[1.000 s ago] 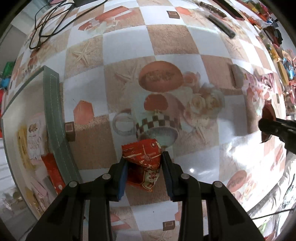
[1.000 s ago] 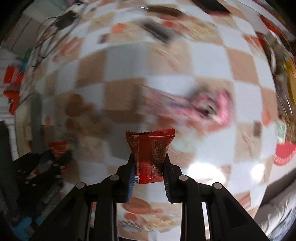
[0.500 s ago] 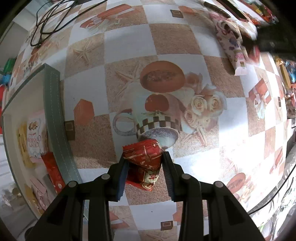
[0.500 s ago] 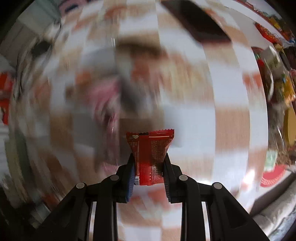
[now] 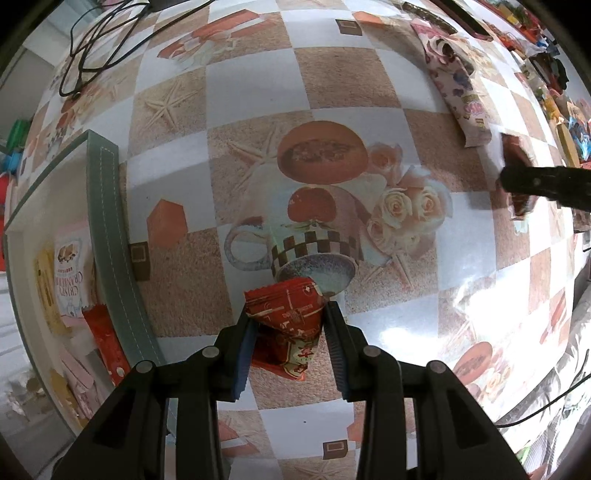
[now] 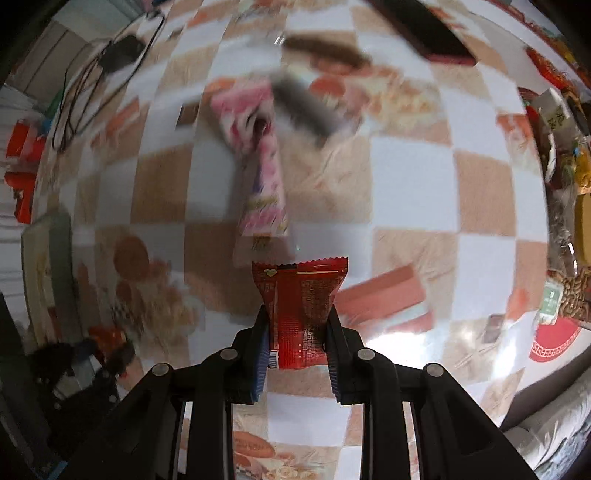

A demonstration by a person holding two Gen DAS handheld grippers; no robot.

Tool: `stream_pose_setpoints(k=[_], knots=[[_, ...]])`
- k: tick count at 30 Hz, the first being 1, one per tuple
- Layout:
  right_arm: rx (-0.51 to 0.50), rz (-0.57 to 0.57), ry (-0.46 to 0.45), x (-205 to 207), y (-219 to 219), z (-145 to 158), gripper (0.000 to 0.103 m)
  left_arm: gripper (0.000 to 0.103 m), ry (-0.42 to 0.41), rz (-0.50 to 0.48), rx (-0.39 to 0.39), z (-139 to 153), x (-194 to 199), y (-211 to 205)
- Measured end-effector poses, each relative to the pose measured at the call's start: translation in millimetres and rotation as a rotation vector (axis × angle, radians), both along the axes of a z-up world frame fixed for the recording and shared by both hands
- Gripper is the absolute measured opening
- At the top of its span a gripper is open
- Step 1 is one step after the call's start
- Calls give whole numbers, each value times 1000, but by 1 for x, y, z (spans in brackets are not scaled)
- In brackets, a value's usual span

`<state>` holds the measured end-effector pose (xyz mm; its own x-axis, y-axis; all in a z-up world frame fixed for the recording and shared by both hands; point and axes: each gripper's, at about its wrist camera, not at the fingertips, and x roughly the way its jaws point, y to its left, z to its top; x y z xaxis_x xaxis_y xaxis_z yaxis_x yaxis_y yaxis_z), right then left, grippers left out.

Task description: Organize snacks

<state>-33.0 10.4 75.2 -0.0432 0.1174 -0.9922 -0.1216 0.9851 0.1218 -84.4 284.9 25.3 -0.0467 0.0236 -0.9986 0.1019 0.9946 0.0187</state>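
Note:
My left gripper (image 5: 290, 325) is shut on a red snack packet (image 5: 286, 314) and holds it above the patterned tablecloth, just right of a green-rimmed storage box (image 5: 107, 236). The box holds several snack packs, among them a white cranberry pack (image 5: 68, 273). My right gripper (image 6: 295, 325) is shut on a dark red snack packet (image 6: 301, 306) held upright over the table. It also shows in the left wrist view (image 5: 517, 181) at the far right. A pink patterned snack bag (image 6: 258, 155) lies on the cloth ahead of it and shows in the left wrist view (image 5: 458, 85).
Black cables (image 5: 96, 40) lie at the table's far left corner. A pile of mixed snacks (image 6: 565, 158) crowds the right edge. A dark flat object (image 6: 428, 29) and a dark bar (image 6: 325, 48) lie at the far side. The box (image 6: 55, 243) sits at left.
My right gripper swung with its dark red packet, coming lower in the left wrist view at the far right. The left gripper stayed nearly still, its packet tilting slightly.

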Motion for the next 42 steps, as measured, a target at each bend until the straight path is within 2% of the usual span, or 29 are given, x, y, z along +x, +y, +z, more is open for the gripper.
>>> stream_pose_setpoints(k=[5,9,11,14,17,18,24,33,37,41,42], knots=[[1,4,-10,25,9,-9,28,40,-1,3,6,1,0,0],[0,-43,-82,65,4,4,28,40,-2,15,2,-1,1,1],[17,-55,-102,68,0,16,28,40,-7,15,1,0,1,1],[25,-18,-107,47,-1,29,28,40,-7,18,3,-1,1,1],[12,42,-78,2,5,26,28,40,-8,19,-1,0,1,2],[14,47,-67,5,6,28,28,40,-11,14,1,0,1,2],[37,19,3,-48,-5,23,28,40,-15,10,3,0,1,2],[25,0,31,-114,1,23,28,40,-26,5,7,0,-2,0],[22,-9,36,-117,7,18,28,39,-25,-2,-2,1,-3,0],[22,-12,39,-132,3,25,28,37,-18,-1,-30,4,-6,2],[23,-12,40,-122,-3,29,28,37,-26,2,-37,8,-8,2]])
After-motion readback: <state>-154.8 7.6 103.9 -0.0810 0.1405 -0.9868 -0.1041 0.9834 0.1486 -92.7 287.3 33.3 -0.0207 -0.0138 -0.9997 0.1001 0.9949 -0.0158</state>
